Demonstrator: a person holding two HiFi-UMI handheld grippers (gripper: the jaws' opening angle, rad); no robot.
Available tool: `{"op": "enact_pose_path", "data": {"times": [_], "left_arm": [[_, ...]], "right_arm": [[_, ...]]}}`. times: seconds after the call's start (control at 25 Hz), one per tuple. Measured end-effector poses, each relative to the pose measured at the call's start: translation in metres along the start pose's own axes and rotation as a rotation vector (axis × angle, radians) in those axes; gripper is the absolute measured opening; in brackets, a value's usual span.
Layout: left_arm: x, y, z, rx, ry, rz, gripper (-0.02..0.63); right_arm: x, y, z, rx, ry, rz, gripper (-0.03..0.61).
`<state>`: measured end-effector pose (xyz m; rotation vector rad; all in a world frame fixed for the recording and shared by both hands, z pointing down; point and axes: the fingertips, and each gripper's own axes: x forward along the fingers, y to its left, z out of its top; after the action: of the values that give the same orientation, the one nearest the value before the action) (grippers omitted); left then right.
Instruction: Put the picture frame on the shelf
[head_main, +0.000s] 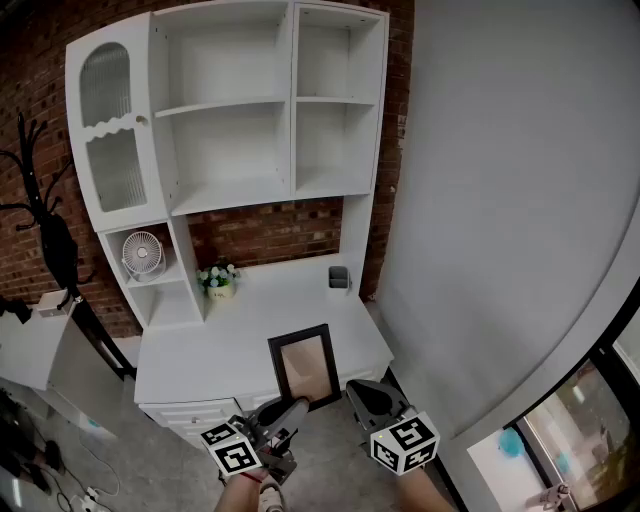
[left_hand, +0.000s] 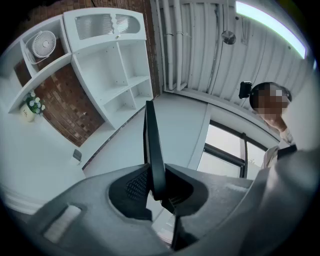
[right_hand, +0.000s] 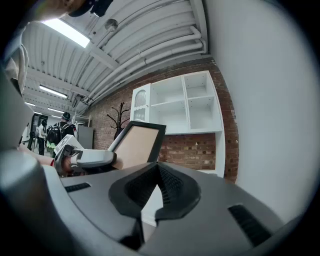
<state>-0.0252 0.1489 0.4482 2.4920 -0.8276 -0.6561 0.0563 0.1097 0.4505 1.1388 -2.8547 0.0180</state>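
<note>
Progress: pickup done, placement outstanding. The left gripper (head_main: 290, 408) pinches the picture frame (head_main: 305, 365) at its near edge, with the black rim standing edge-on between the pads. The frame is tilted and appears clear of the white surface (head_main: 250, 310), over its front edge and well below the shelf (head_main: 222, 106). The right gripper (head_main: 368, 392) is pressed together and empty, just beside the frame. Judged remaining: lift, set on a shelf board, release.
</note>
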Motion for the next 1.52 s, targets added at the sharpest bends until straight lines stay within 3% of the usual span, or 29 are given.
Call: {"op": "enact_pose_path", "data": {"times": [0.52,0.84,0.96,1.32,1.52], "left_arm": [[0.008,-0.001,-0.005,0.017,0.017,0.009,0.049],[0.013,0.002,-0.007,0.026,0.019,0.017,0.049],[0.018,0.003,-0.005,0.032,0.024,0.001,0.049],[0.037,-0.008,-0.008,0.034,0.027,-0.082,0.049],[0.043,-0.012,-0.010,0.033,0.022,-0.091,0.049]], "right_arm": [[-0.001,-0.006,-0.004,0.003,0.008,-0.002,0.014],[-0.002,-0.012,-0.006,0.095,0.004,0.045,0.018],[0.001,-0.009,-0.001,0.125,0.005,0.090,0.147],[0.001,-0.023,0.004,0.108,0.038,0.095,0.145],[0.000,-0.025,0.006,0.106,0.038,0.116,0.095]]}}
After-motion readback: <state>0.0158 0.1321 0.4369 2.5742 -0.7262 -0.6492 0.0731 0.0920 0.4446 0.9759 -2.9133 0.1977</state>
